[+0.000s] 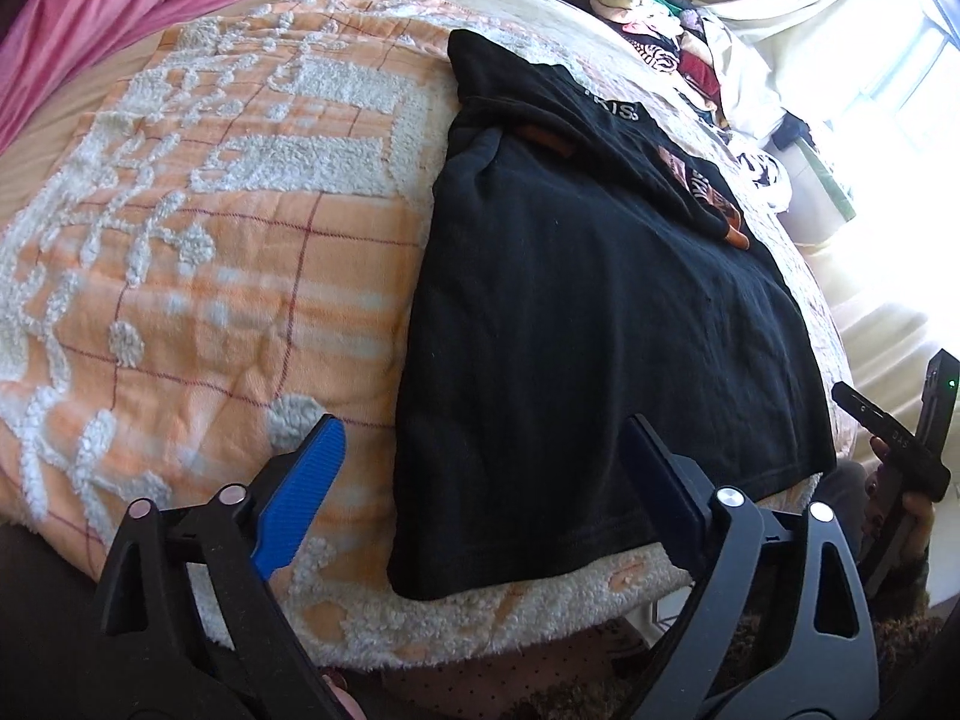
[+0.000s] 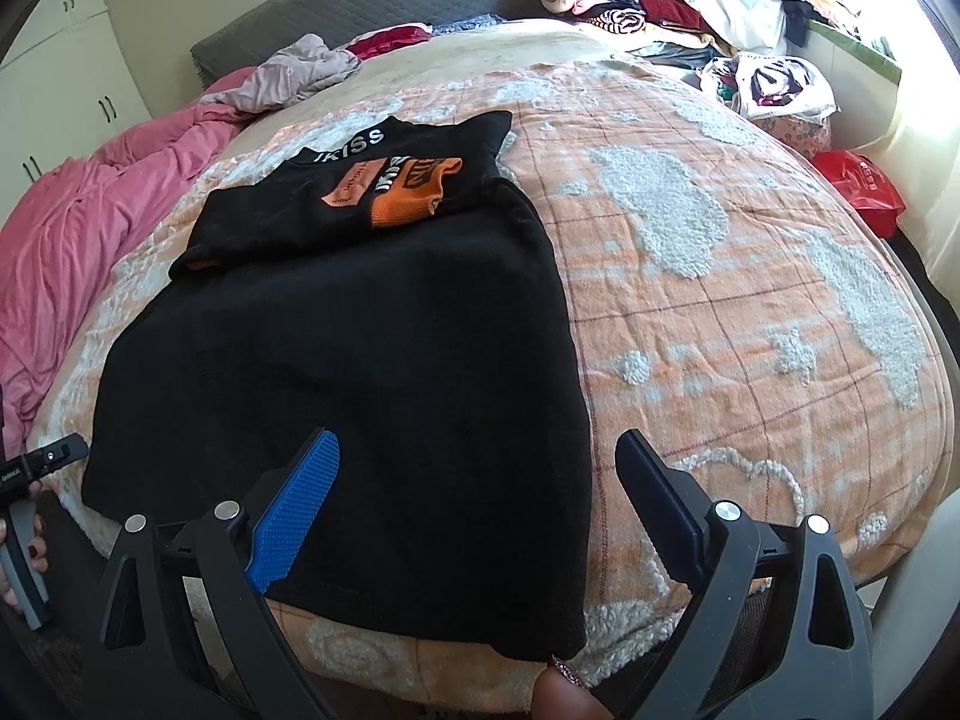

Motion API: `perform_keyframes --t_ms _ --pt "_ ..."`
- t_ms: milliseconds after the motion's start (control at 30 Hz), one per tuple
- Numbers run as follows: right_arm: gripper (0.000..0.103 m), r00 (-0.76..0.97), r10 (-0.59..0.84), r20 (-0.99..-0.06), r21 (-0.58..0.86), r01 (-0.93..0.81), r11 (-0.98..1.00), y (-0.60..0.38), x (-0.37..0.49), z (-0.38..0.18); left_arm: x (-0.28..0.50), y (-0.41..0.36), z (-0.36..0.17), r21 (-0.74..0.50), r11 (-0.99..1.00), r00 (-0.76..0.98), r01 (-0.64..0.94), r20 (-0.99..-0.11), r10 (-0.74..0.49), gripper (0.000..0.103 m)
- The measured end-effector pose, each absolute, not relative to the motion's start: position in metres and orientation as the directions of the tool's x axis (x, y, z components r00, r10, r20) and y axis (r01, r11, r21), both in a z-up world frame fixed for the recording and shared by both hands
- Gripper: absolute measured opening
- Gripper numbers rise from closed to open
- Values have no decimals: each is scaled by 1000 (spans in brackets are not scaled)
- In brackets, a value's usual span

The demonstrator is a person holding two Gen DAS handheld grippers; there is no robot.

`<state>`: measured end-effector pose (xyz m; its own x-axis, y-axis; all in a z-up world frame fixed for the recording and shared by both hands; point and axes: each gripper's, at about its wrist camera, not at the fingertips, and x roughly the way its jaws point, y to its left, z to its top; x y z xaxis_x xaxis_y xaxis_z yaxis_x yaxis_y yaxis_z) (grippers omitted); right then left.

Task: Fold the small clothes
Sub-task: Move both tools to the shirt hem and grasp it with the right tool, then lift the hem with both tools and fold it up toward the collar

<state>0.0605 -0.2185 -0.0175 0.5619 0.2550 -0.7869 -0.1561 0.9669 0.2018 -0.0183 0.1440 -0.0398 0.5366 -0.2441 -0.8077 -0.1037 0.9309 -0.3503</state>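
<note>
The left tongs [image 1: 483, 450] stand wide apart, clamped on nothing, with the near left corner of the black shirt [image 1: 600, 300] lying between and just beyond their tips. The right tongs [image 2: 480, 468] gape likewise over the shirt's near right corner. The shirt lies flat on the blanket [image 2: 720, 300] ahead, sleeves folded in at its far end.
</note>
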Motion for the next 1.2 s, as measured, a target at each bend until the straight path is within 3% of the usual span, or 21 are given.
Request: perform_keyframes --t_ms 167,667,833,933,1000,1100,1200 --pt "93 543 268 -796 217 -158 963 -223 53 -23 -24 142 -46 -385 918 517 -100 -808 -283 69" --pt "92 468 322 -823 278 -163 947 -233 38 -39 -33 144 -61 -406 905 486 -123 -820 -302 59" --pt "78 430 351 -831 319 -149 936 -236 38 -47 -32 142 -60 -391 913 482 -118 -826 -291 59" --pt "61 427 358 -830 335 -130 933 -241 38 -51 -32 143 -61 -396 911 482 -119 -825 -295 59" --pt "39 430 353 -831 332 -128 935 -245 36 -51 -32 144 -62 -402 908 484 -120 -822 -300 59" --pt "20 431 376 -820 354 -133 926 -250 34 -51 -32 145 -63 -404 906 487 -125 -820 -299 58" --pt "10 448 410 -794 386 -150 910 -253 32 -45 -31 145 -62 -399 907 489 -133 -822 -291 52"
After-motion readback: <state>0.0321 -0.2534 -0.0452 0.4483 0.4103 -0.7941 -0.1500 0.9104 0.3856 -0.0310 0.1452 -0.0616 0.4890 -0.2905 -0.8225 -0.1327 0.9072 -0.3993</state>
